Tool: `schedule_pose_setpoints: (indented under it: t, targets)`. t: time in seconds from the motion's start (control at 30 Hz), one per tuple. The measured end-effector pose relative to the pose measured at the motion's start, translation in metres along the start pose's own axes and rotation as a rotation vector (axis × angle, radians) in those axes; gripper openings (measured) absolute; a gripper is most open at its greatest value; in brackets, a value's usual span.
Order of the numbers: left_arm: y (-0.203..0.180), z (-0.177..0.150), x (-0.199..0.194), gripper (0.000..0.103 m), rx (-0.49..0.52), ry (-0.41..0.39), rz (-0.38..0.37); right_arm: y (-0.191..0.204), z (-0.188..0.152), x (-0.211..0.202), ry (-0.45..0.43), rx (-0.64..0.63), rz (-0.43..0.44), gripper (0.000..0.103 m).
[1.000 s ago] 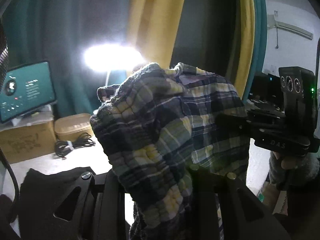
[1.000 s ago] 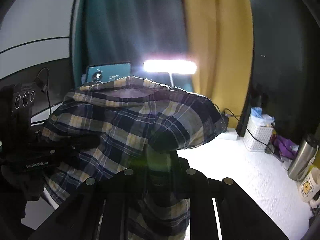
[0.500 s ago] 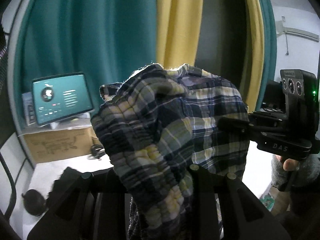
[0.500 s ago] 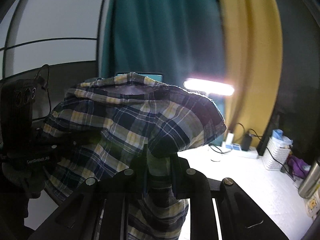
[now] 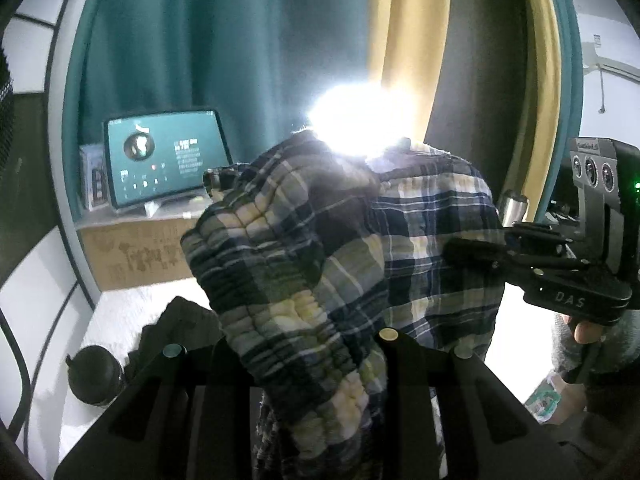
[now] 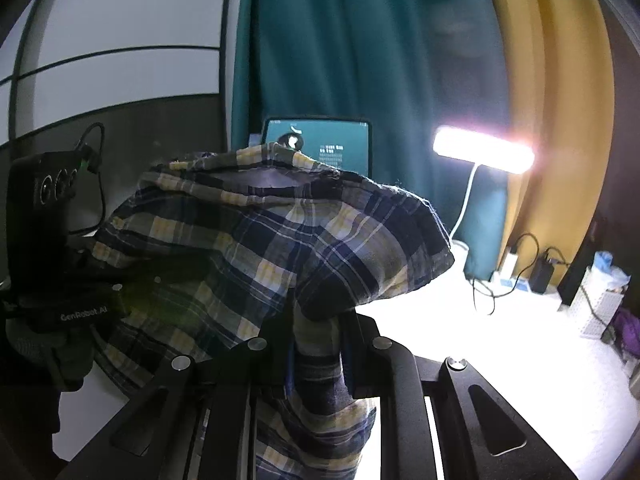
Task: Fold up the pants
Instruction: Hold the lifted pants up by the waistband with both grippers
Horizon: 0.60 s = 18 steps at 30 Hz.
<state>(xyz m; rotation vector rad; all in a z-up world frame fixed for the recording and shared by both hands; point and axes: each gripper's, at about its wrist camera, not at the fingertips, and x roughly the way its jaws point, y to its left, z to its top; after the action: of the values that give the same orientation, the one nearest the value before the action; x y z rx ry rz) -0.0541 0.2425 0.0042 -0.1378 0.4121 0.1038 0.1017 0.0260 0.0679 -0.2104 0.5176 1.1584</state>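
The plaid pants (image 5: pixel 344 264) in navy, cream and yellow hang bunched in the air, held up between both grippers. My left gripper (image 5: pixel 312 360) is shut on the gathered elastic waistband, whose folds spill over the fingers. In the right wrist view the same pants (image 6: pixel 256 240) drape over my right gripper (image 6: pixel 316 344), which is shut on a fold of cloth. Each view shows the other gripper: the right one (image 5: pixel 472 252) clamps the fabric's right side, the left one (image 6: pixel 132 292) its left side. The fingertips are hidden under the cloth.
A white table (image 6: pixel 500 360) lies below. A tablet (image 5: pixel 160 160) stands on a cardboard box (image 5: pixel 136 252); dark cloth (image 5: pixel 176 328) and a round dark object (image 5: pixel 96 372) lie at left. A lit lamp (image 6: pixel 484 148), cables, a white basket (image 6: pixel 600 304) sit at right.
Both grippers have swung sideways with the pants held between them; the background slid, so the tablet sits nearer the centre and the lamp now glares behind the cloth. The grips are unchanged.
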Motion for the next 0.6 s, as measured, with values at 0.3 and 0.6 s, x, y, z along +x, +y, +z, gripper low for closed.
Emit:
schedule_pose_setpoints:
  t: [0.3,0.6]
  targets:
    - [0.007,-0.004,0.056,0.023,-0.006,0.111,-0.034,-0.037,-0.018,0.05,0.088,0.083,-0.014,0.018]
    - [0.012,-0.007,0.101,0.023,-0.011,0.199,-0.042,-0.065,-0.03,0.092,0.156,0.139,-0.002,0.018]
